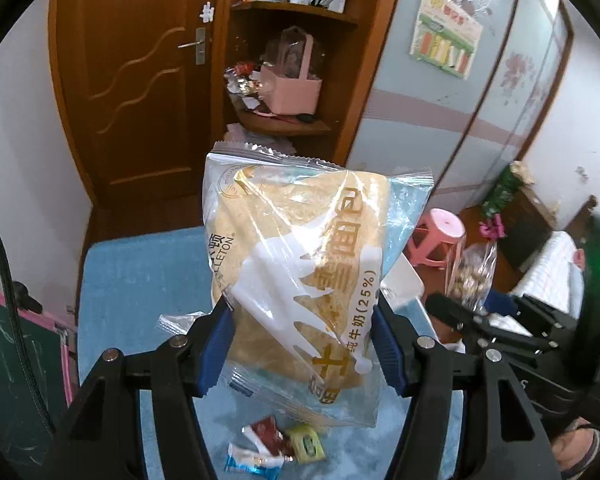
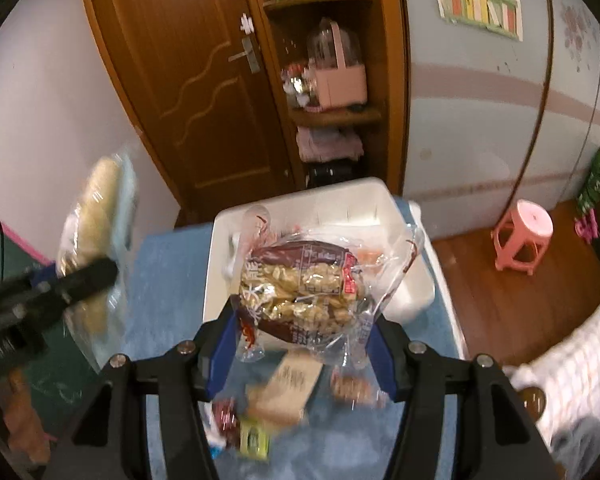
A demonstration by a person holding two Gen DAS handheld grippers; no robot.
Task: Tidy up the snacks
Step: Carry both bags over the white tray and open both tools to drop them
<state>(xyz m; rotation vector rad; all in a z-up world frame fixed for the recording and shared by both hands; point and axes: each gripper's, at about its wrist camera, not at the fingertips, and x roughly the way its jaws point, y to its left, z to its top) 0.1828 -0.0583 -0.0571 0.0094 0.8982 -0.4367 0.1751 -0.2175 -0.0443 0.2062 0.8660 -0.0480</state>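
My left gripper [image 1: 302, 336] is shut on a clear-wrapped bread packet [image 1: 300, 264] with white milk-splash print, held above the blue table cover [image 1: 140, 280]. My right gripper [image 2: 302, 340] is shut on a clear bag of walnuts [image 2: 304, 292] with a dark red label, held over the near edge of a white plastic bin [image 2: 404, 292]. The bread packet [image 2: 96, 248] and left gripper [image 2: 84, 280] show blurred at the left of the right wrist view. The right gripper with the walnut bag [image 1: 470, 276] shows at the right of the left wrist view.
Small wrapped candies [image 1: 276, 446] lie on the blue cover below the left gripper. A tan packet [image 2: 292, 384] and small snacks [image 2: 352, 388] lie under the right gripper. A pink stool [image 2: 524, 236], a wooden door [image 2: 188, 80] and shelves [image 2: 328, 112] stand beyond.
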